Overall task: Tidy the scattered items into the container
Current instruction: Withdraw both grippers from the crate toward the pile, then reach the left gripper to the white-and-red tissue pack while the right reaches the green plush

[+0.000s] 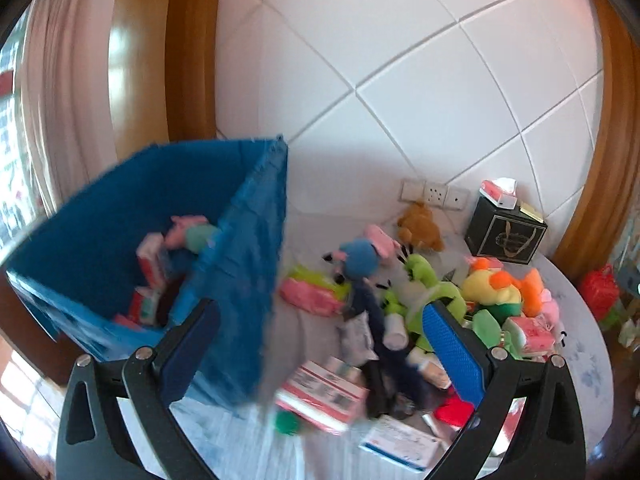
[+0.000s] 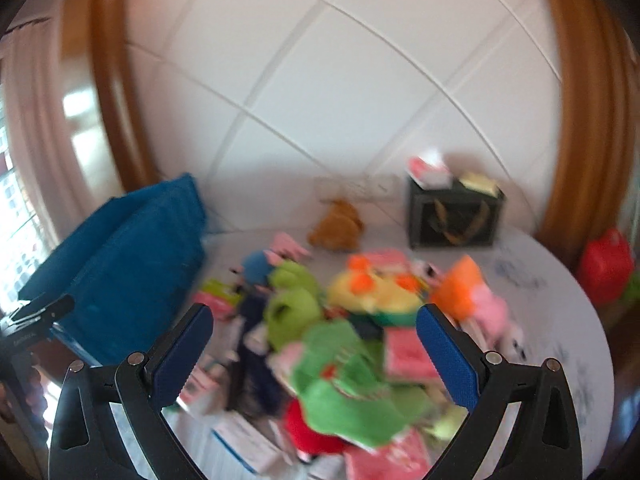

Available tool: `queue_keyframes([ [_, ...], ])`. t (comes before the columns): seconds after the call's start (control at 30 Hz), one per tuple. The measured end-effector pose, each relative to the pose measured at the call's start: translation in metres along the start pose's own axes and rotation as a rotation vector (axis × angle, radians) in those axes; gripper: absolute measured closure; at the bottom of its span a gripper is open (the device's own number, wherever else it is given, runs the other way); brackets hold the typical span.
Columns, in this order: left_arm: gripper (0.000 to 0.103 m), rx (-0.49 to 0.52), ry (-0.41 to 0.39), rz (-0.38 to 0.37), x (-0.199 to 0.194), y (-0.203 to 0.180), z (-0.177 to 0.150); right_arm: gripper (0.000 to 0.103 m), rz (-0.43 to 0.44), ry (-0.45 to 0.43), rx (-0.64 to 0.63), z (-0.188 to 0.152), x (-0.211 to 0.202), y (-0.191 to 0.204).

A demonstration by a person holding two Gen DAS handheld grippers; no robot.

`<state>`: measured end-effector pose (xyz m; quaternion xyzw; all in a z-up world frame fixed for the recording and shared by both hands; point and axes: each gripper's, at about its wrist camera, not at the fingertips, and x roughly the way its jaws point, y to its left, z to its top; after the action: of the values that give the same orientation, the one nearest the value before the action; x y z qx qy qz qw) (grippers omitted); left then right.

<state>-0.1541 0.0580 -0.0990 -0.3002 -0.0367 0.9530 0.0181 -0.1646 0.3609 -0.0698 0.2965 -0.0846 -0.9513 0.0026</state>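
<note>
Both of my claws are spread wide and pinching nothing: my left gripper (image 1: 320,344) hangs near the corner of the blue container (image 1: 248,248), one finger before its wall and the other over the pile; my right gripper (image 2: 314,354) hovers over the heap with a green plush (image 2: 344,392) showing between its open fingers, though whether it touches the toy I cannot tell, the view being smeared.

The container stands at the left of the round white table (image 1: 584,360); a few things already lie inside it, a pink-and-green soft toy (image 1: 192,234) and some red-and-white tissue packs (image 1: 150,260) against the inner wall; so I judge the work begun but far from done.

Most of the clutter is still out on the table, to the right of the container: a long dark-blue plush with a round blue head (image 1: 360,258); a brown bear (image 1: 420,224) near the wall sockets; a yellow and orange plush (image 1: 492,286); a bright green frog-like toy (image 1: 424,272); pink tissue packs (image 1: 530,332); flat medicine-like boxes (image 1: 320,394) near the front edge; a small green ball (image 1: 287,423).

A dark gift box (image 1: 506,234) with a tissue pack on top stands at the back; whether it belongs to the tidying I cannot say; by my reckoning the larger share remains.
</note>
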Motion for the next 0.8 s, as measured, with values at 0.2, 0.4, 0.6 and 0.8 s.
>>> queue_keyframes([
  [0.2, 0.001, 0.018, 0.085, 0.065, 0.035, -0.03, -0.037, 0.0, -0.025, 0.077, 0.093, -0.04, 0.018, -0.072],
  [0.4, 0.001, 0.053, 0.195, 0.12, 0.068, -0.036, -0.068, 0.0, -0.034, 0.162, 0.142, -0.081, 0.043, -0.098],
  [0.6, 0.009, 0.08, 0.253, 0.125, 0.088, -0.029, -0.091, 0.0, -0.068, 0.226, 0.197, -0.111, 0.063, -0.104],
  [0.8, 0.009, 0.063, 0.324, 0.137, 0.108, -0.012, -0.113, 0.001, -0.095, 0.278, 0.19, -0.126, 0.072, -0.093],
])
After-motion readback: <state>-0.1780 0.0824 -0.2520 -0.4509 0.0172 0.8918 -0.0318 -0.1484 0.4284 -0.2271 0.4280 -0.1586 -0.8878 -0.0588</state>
